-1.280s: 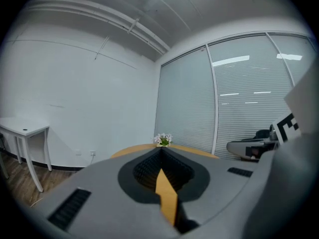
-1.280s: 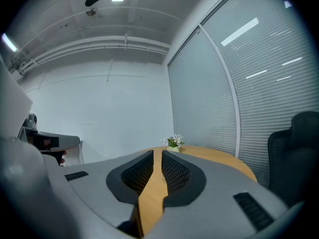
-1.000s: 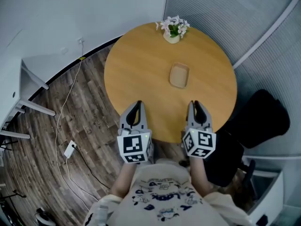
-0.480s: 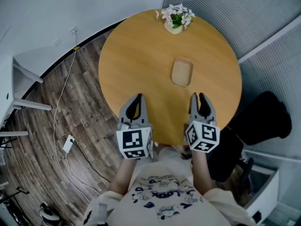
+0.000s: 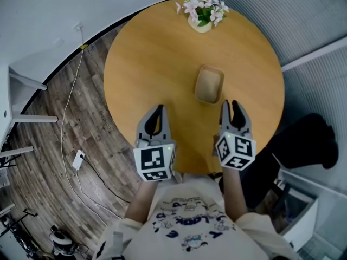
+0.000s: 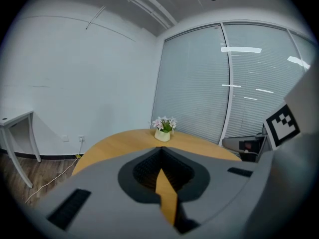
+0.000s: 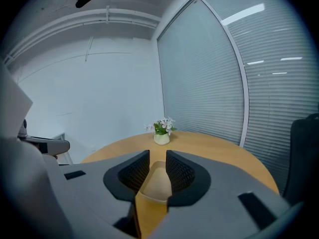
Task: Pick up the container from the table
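The container (image 5: 209, 84) is a shallow tan tray with rounded corners, lying on the round wooden table (image 5: 146, 58) right of its middle. In the right gripper view the container (image 7: 157, 183) shows through the gap between the jaws, straight ahead and close. My right gripper (image 5: 232, 107) hovers over the table's near edge, just short of the container, open with nothing in it. My left gripper (image 5: 155, 112) is level with it to the left, over bare tabletop, its jaws meeting at the tips. The left gripper (image 6: 160, 152) and right gripper (image 7: 157, 156) both point toward the far side.
A small pot of pink and white flowers (image 5: 201, 16) stands at the table's far edge. A black chair (image 5: 306, 142) sits to the right of the table. A white cable and adapter (image 5: 79, 160) lie on the wood floor at left, near white desk legs (image 5: 27, 99).
Both grippers have come forward over the table's near edge. The right gripper now sits much closer to the container. The container itself has not moved on the table.
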